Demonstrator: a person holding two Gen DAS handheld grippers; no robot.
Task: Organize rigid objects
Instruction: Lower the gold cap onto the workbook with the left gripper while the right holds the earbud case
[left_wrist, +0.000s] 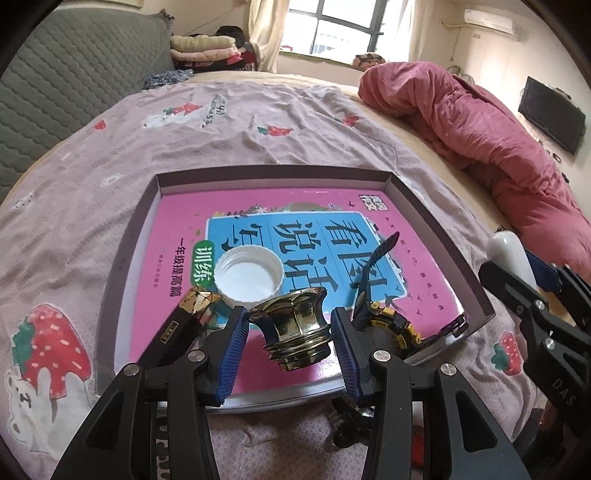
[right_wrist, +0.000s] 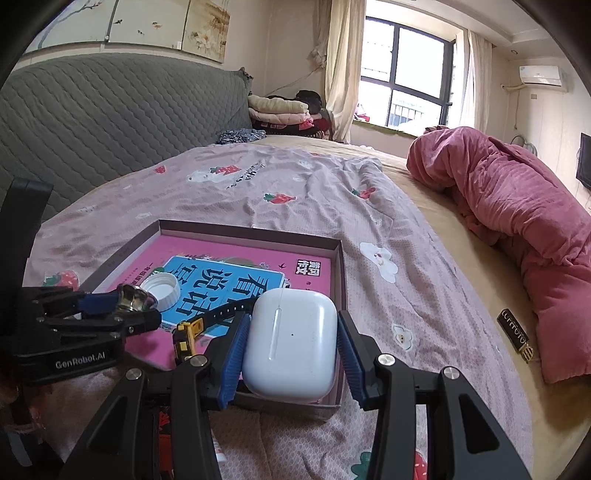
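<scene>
- step in hand: both loads carried over the shallow box (left_wrist: 436, 218) on the bed, ready for placing
- left gripper (left_wrist: 291, 332) clenched on a gold threaded cap (left_wrist: 295, 332), above the box's near edge
- right gripper (right_wrist: 291, 347) grasping a white earbud case (right_wrist: 291, 343), over the near right corner
- next move, judged: lower onto bare book cover (left_wrist: 177, 229), then release
- in the way: white lid (left_wrist: 248, 275), yellow watch (left_wrist: 388, 325), black-gold lighter (left_wrist: 177, 325) crowd the near edge
</scene>
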